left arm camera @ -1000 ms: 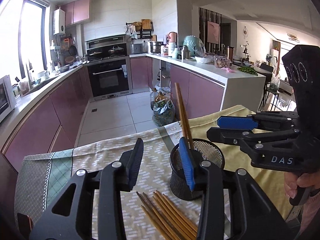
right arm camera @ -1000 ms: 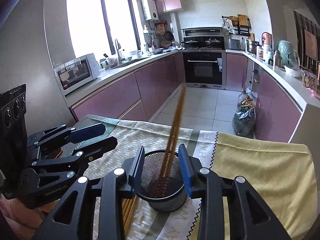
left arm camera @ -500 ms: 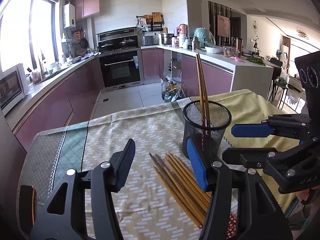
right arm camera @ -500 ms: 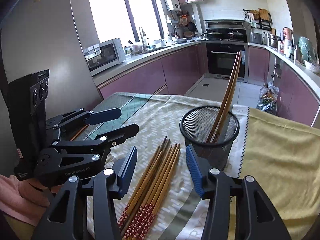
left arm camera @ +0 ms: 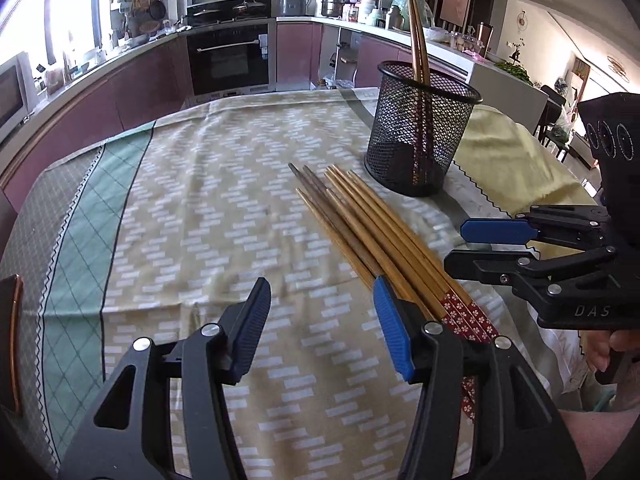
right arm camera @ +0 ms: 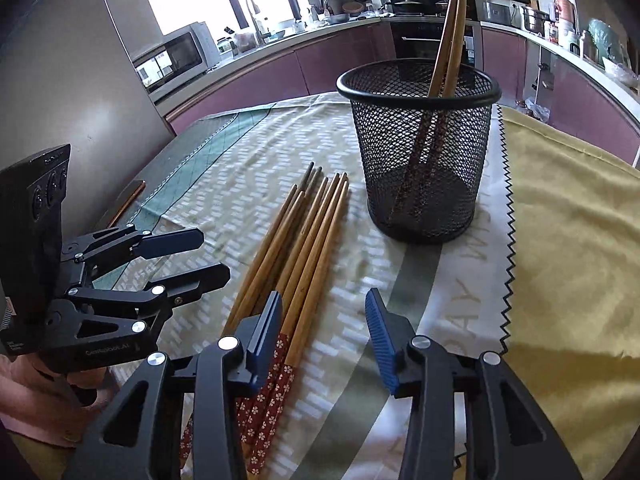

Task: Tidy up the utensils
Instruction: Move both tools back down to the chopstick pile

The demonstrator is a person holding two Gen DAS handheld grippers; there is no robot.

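A black mesh cup [left arm camera: 421,128] stands on the tablecloth with two chopsticks [left arm camera: 418,36] leaning in it; it also shows in the right wrist view [right arm camera: 420,152]. Several wooden chopsticks with red flowered ends [left arm camera: 372,232] lie in a bundle in front of the cup, also in the right wrist view [right arm camera: 296,248]. My left gripper [left arm camera: 322,320] is open and empty, just left of the bundle's red ends. My right gripper [right arm camera: 324,332] is open and empty, just right of the bundle. Each gripper shows in the other's view [left arm camera: 496,244] [right arm camera: 192,256].
A patterned beige and green cloth [left arm camera: 192,208] covers the table, with a yellow cloth [right arm camera: 568,240] on the right side. A dark tray edge [left arm camera: 12,320] sits at the far left. Kitchen counters and an oven [left arm camera: 230,56] stand beyond the table.
Both grippers have pulled back from the mesh cup toward the near end of the table and lowered toward the lying chopsticks. The two chopsticks stay in the cup.
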